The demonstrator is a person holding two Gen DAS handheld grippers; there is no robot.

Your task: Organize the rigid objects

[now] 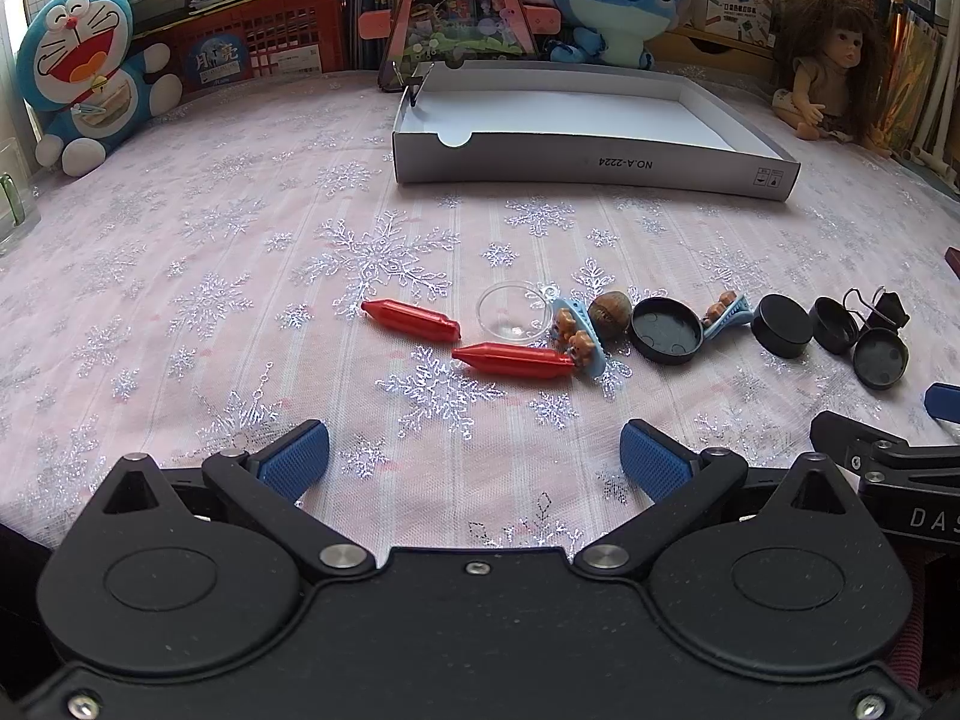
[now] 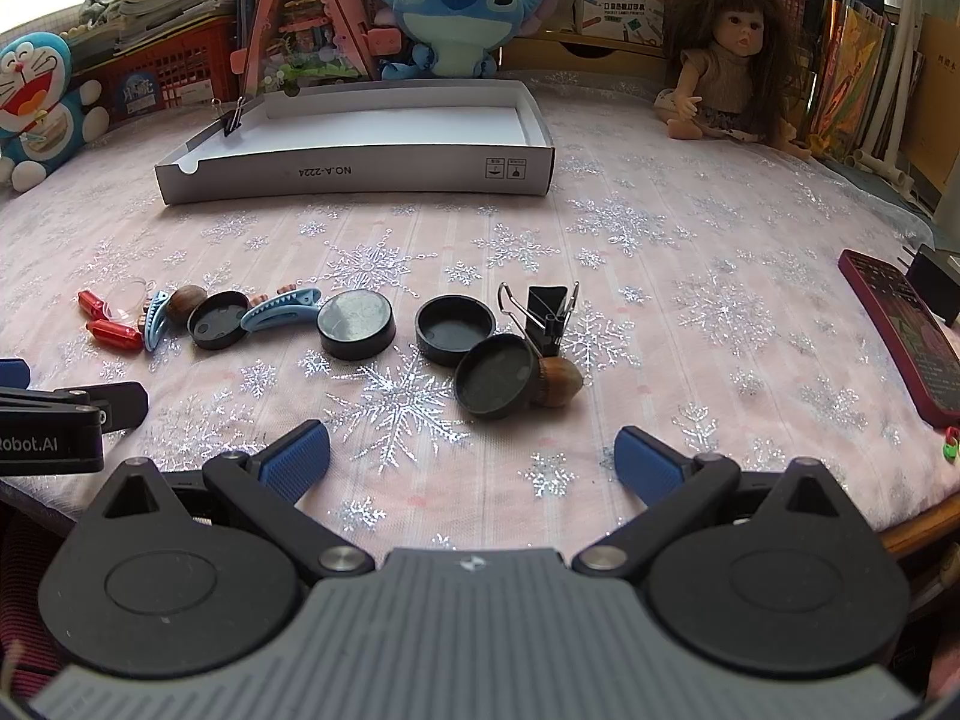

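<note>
A row of small objects lies on the pink snowflake cloth: two red capsules [image 1: 513,358], a clear round lens [image 1: 513,317], blue hair clips [image 2: 282,312], an acorn [image 2: 559,382], several black round lids [image 2: 357,324] and a black binder clip [image 2: 549,312]. An empty white shallow box [image 1: 591,165] stands behind them, with a binder clip [image 2: 233,120] on its left wall. My left gripper [image 1: 474,459] is open and empty, in front of the red capsules. My right gripper [image 2: 471,459] is open and empty, in front of the lids and acorn.
Plush toys [image 1: 78,78], a doll [image 2: 729,54], a red crate [image 1: 264,45] and books line the back. A dark red phone [image 2: 906,330] lies at the right edge of the table. A glass [image 1: 12,204] stands at far left.
</note>
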